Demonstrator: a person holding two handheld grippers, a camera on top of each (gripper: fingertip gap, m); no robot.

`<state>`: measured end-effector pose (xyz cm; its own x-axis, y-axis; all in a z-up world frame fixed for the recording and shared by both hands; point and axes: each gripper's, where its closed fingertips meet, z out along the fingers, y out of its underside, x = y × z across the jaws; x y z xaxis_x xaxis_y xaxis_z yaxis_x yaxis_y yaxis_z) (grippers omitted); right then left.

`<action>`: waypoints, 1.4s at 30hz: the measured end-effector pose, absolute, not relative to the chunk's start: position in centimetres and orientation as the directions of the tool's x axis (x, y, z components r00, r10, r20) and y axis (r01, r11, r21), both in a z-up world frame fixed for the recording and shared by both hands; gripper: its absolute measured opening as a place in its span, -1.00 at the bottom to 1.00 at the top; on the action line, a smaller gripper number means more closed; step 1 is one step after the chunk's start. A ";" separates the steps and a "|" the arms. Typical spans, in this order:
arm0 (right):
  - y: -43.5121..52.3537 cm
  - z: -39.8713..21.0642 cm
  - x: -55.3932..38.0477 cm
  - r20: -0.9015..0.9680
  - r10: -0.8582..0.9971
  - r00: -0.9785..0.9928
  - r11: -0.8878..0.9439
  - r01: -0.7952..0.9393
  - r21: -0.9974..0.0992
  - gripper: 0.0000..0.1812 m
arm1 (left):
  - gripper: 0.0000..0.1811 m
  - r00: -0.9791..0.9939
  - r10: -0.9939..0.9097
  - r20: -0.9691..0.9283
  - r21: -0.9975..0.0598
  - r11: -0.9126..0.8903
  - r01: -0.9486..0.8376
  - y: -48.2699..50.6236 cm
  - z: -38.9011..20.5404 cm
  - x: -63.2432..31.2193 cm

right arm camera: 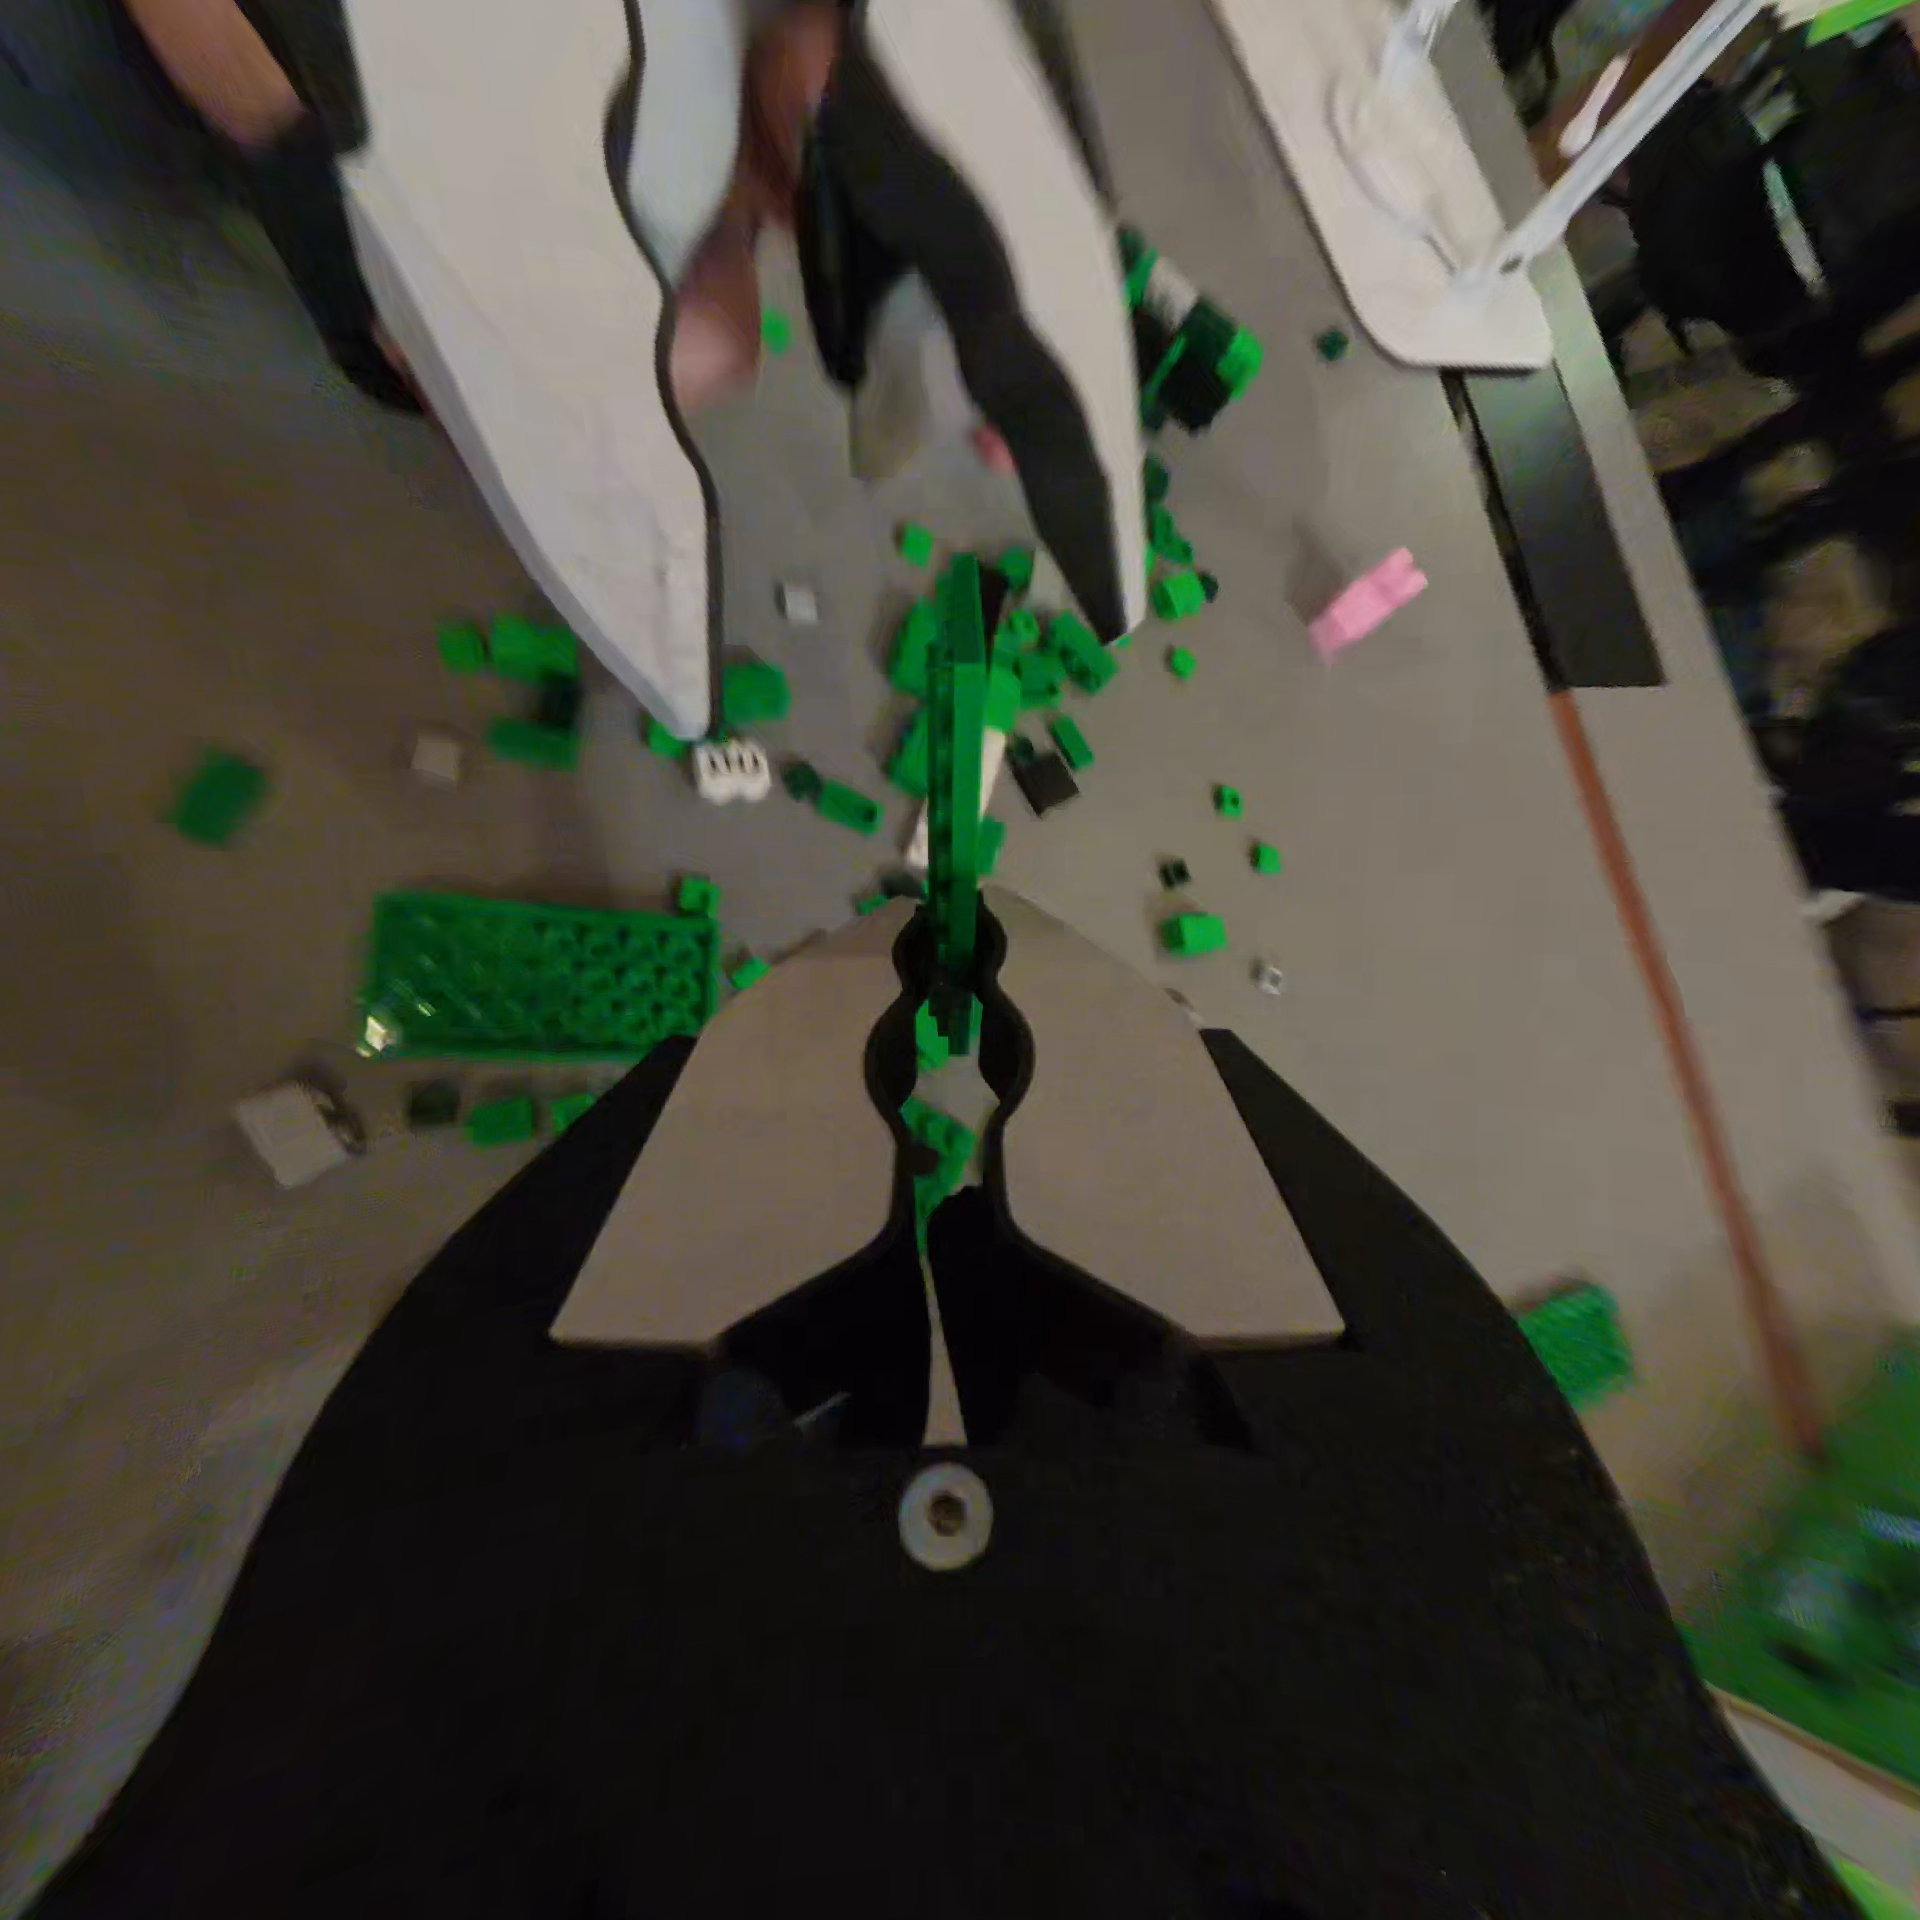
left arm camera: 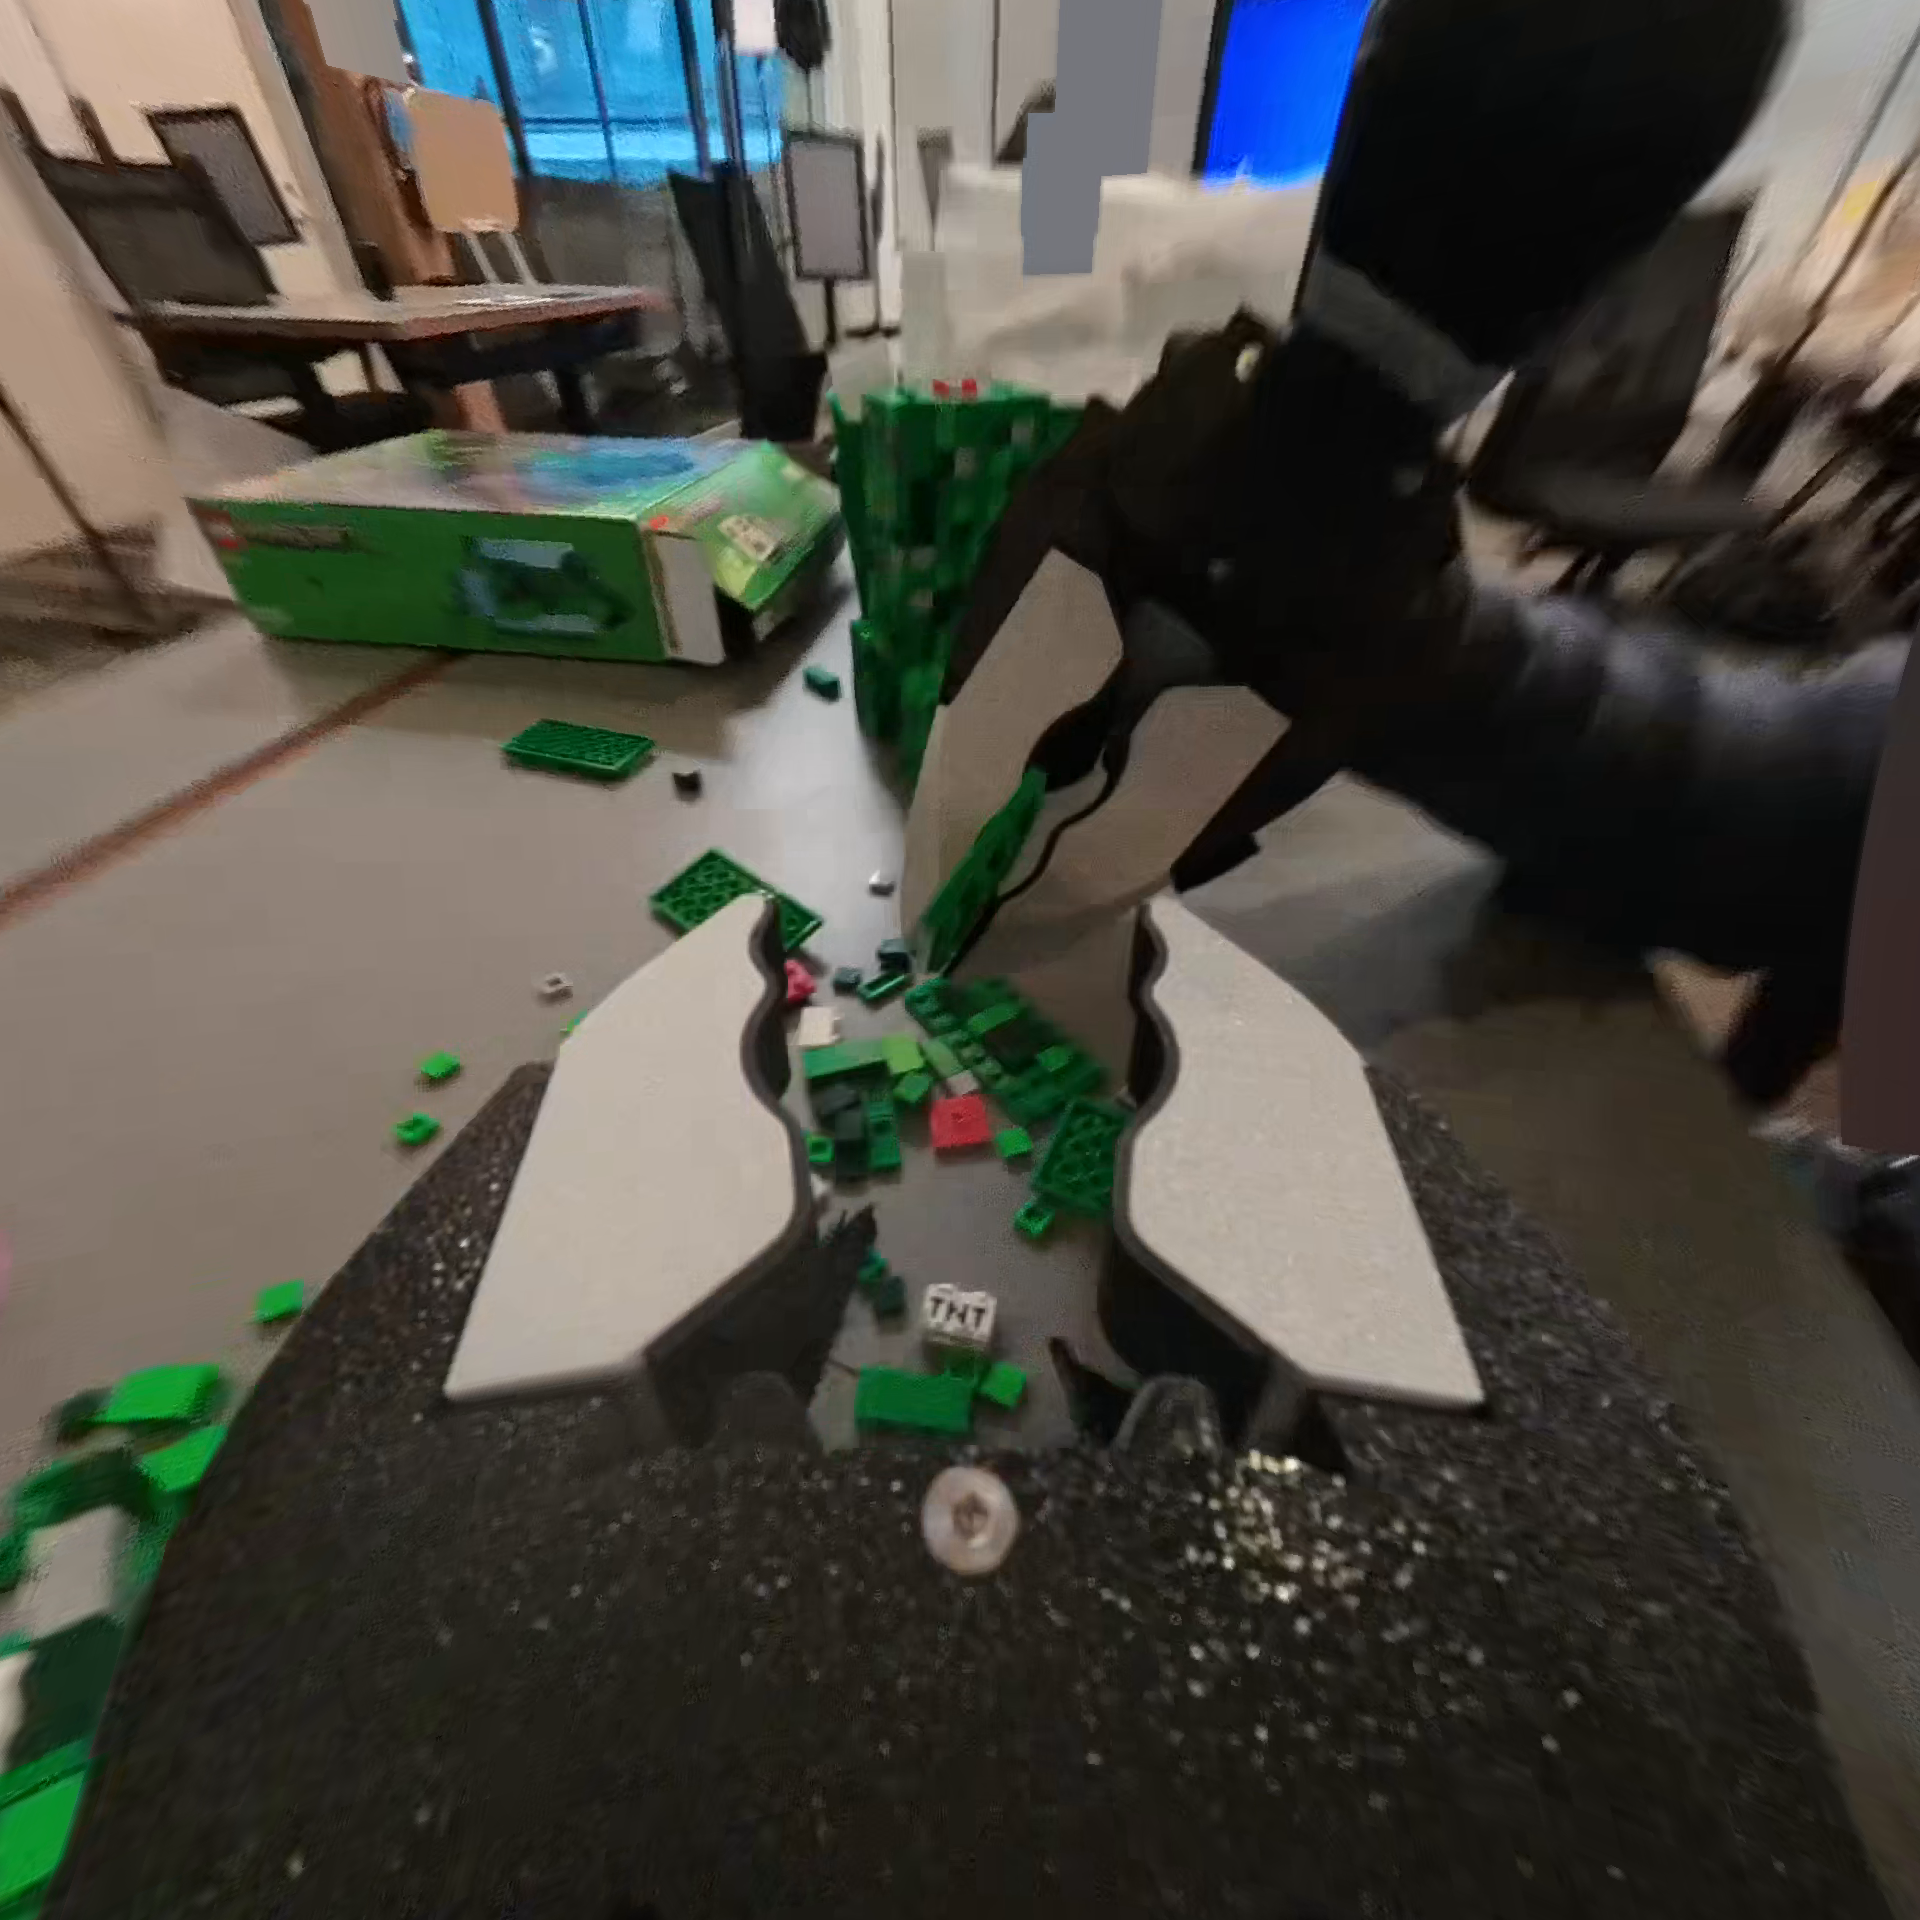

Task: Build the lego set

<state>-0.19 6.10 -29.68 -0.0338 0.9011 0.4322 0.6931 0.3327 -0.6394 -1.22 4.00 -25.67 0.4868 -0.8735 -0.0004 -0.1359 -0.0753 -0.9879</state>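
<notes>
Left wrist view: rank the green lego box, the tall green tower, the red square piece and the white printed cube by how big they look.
1. green lego box, though it lies far back.
2. tall green tower, partly hidden by the right gripper.
3 and 4. red square piece and white printed cube look about alike; the cube is nearer, so I won't rank them.

Loose bricks [left arm camera: 935, 1081] crowd table centre; green tower [left arm camera: 925, 540], box [left arm camera: 520, 551] block far side; left table [left arm camera: 260, 935] open.
</notes>
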 end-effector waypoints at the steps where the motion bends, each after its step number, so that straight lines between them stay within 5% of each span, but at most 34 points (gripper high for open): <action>1: 6.2 -30.3 0.0 0.493 0.868 -0.067 0.376 0.737 -0.562 -0.94 | -0.36 0.490 -0.869 -0.074 -0.979 -0.030 -0.202 3.8 -26.0 -0.8; 5: 6.0 -31.9 -0.1 0.596 0.785 -0.171 0.466 0.797 -0.385 -0.93 | -0.71 0.460 -0.863 -0.209 -0.906 -0.007 -0.424 3.3 -28.8 0.4; 9: 6.8 -31.3 -0.6 0.599 0.799 -0.055 0.409 0.780 -0.474 -0.80 | -0.94 0.540 -0.784 -0.307 -0.875 0.009 -0.485 4.3 -28.8 -0.4; 11: 7.1 -30.1 -0.8 0.516 0.855 0.053 0.319 0.731 -0.604 -0.62 | -0.94 0.607 -0.770 -0.195 -0.946 -0.018 -0.325 4.7 -27.3 -0.8; 13: 7.1 -29.0 -1.1 0.373 0.918 0.131 0.210 0.639 -0.740 -0.45 | -0.95 0.585 -0.806 0.095 -0.994 -0.105 0.016 4.6 -24.7 -1.3; 15: 6.5 -28.1 -1.7 0.190 0.971 0.143 0.088 0.526 -0.846 -0.43 | -0.95 0.453 -0.824 0.340 -0.924 -0.203 0.324 4.5 -22.5 -2.7; 19: 5.0 -25.4 -2.5 -0.142 0.989 0.027 -0.144 0.271 -0.952 -0.51 | -0.95 0.307 -0.848 0.433 -0.840 -0.256 0.479 4.1 -20.9 -3.8; 26: 3.2 -23.6 -2.0 -0.206 0.967 -0.147 -0.181 0.171 -0.969 -0.91 | -0.94 0.233 -0.873 0.428 -0.858 -0.311 0.409 3.1 -21.7 -1.9; 30: 2.6 -24.7 -0.9 -0.140 0.974 -0.180 -0.085 0.282 -0.956 -0.94 | -0.80 -0.011 -0.816 0.578 -0.788 -0.562 0.253 1.6 -22.7 -1.0; 36: 1.7 -26.5 0.9 -0.236 0.941 -0.244 -0.113 0.432 -0.895 -0.94 | -0.71 0.216 -0.949 0.228 -0.956 -0.261 -0.135 0.3 -26.0 0.4; 42: 0.2 -28.3 2.3 -0.263 0.927 -0.267 -0.059 0.590 -0.805 -0.94 | -0.72 0.128 -0.952 0.279 -0.925 -0.302 -0.229 -1.3 -27.7 1.8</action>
